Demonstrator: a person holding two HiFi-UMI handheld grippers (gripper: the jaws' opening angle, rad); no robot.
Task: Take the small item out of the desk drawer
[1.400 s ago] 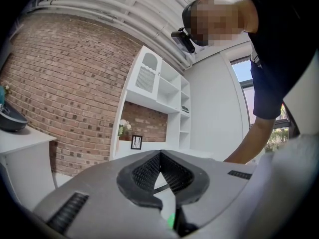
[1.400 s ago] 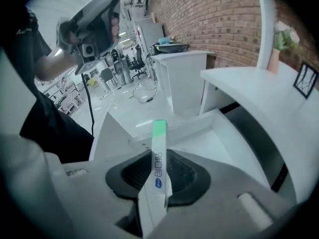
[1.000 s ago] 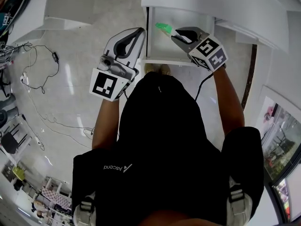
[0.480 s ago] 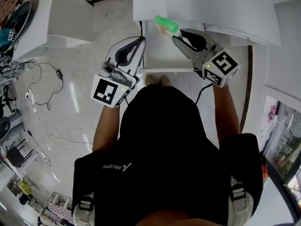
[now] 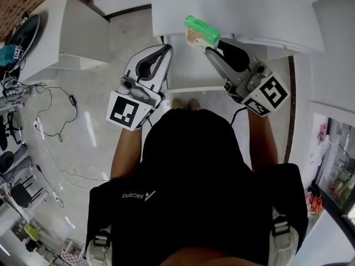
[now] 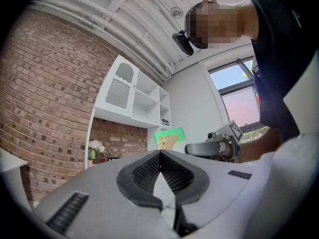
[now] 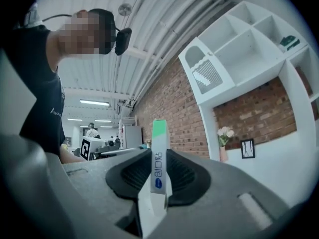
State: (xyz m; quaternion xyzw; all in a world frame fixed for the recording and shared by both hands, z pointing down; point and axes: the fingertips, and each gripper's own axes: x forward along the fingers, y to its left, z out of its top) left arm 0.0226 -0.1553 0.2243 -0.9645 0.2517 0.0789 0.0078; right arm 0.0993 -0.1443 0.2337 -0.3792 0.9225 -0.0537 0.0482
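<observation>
From the head view, the drawer (image 5: 188, 73) stands pulled out of the white desk (image 5: 233, 10), its near edge just beyond the person's shoes. The right gripper (image 5: 207, 47) reaches over the drawer's right side and pinches a small green box (image 5: 202, 31), which is lifted clear of the drawer and shows against the desk's near edge. The left gripper (image 5: 166, 49) hangs just left of the drawer's left edge, over bare pale floor (image 5: 94, 104) that runs wide open to the left, with cables at its far left.

In the left gripper view, its jaws (image 6: 160, 153) are pressed together with nothing between them. Beyond them to the right the green box (image 6: 169, 137) sits at the tip of the right gripper (image 6: 188, 148), well apart from the white shelf unit (image 6: 134, 98) and brick wall (image 6: 45, 108).

In the right gripper view, the pads (image 7: 179, 176) clamp the thin box (image 7: 159, 133) edge-on and upright; its green end rises above the jaws into free space.
</observation>
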